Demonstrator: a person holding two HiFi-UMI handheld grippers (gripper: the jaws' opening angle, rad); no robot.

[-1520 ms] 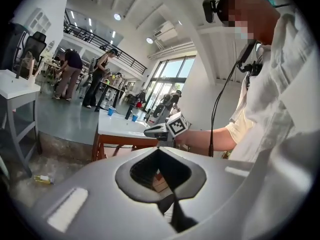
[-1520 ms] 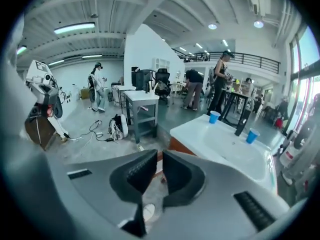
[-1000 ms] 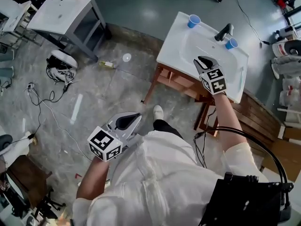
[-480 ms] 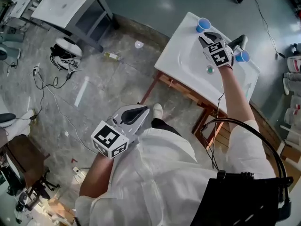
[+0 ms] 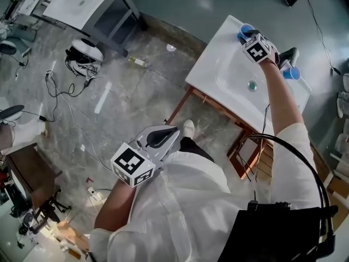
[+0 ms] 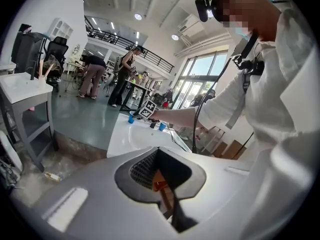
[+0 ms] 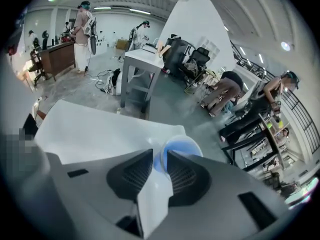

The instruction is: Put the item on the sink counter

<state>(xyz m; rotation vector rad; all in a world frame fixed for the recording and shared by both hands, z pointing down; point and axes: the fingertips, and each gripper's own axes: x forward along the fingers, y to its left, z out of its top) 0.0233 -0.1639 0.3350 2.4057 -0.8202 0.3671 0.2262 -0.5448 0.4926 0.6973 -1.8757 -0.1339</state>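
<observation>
Reaching across the sink table [image 5: 215, 64], the right claw [image 5: 251, 37] noses right up to the blue cup [image 5: 245, 31]. That cup stands upright on the table's far corner, beside the basin [image 5: 234, 75] and well apart from the second blue cup [image 5: 293, 73] over by the faucet [image 5: 289, 56].

What kind of handful is it? By the look of it a thin-walled disposable cup: light, easy to tip with a nudge, and likely to buckle if squeezed hard. The wall should be smooth, so it could slip out of a loose pinch. The best hold is probably across the body, a little below the rim, with the pads on opposite sides and only gentle pressure. A pinch on the rim alone would risk folding it.

Now the claw itself. In the right gripper view the right claw [image 7: 159, 159] has its jaws spread, and they have just been opening. The blue cup [image 7: 182, 149] sits at the mouth of the gap, its near edge just between the tips with white table [image 7: 90, 131] around it. The pads are not pressing on it, so it is released, nothing held.

The left claw [image 5: 169, 132] hangs low, well away from the table. In its own view the left claw [image 6: 159, 156] shows its jaws drawn together on nothing
</observation>
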